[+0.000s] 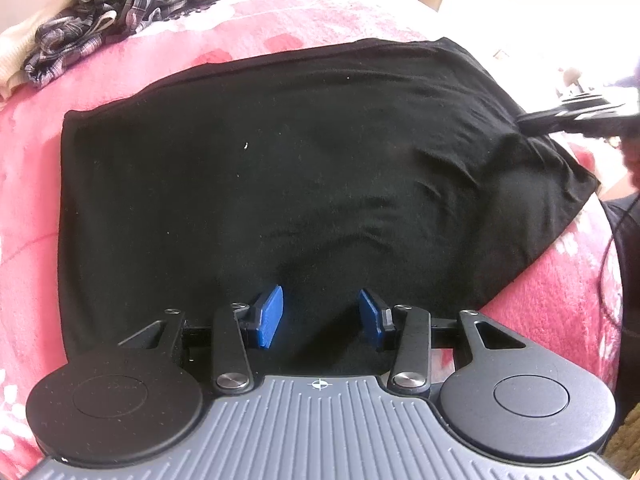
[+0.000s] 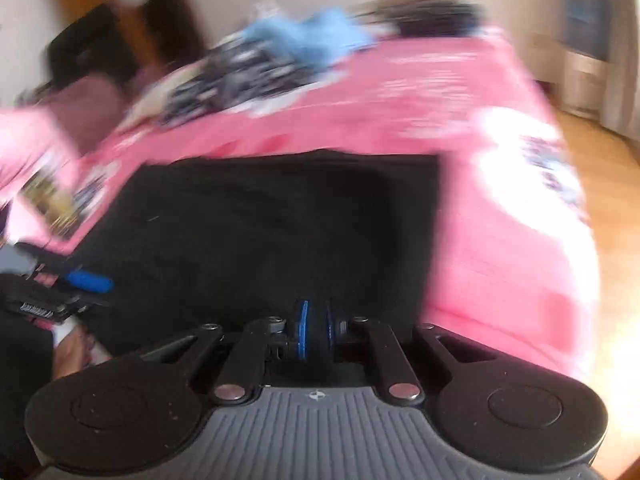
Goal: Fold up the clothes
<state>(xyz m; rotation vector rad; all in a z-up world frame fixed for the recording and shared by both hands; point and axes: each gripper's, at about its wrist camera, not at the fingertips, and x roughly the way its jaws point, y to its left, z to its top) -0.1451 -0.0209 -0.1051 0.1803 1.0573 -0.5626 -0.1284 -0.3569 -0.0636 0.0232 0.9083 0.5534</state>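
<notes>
Pink fleece blanket (image 1: 280, 20) covers the bed, with a flat black cotton garment (image 1: 280, 160) spread on it. Left tool (image 1: 320, 316) hovers over the garment's near edge, blue pads apart. Right tool (image 2: 316, 332) is clamped on a fold of black cloth. Crumpled plaid clothes (image 1: 120, 4) lie heaped well apart, beyond the garment.

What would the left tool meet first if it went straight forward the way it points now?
Most likely the black garment: the open left tool already hovers over its near edge, pointing across it. Past it lies the pink blanket. Height above the cloth is unclear.
</notes>
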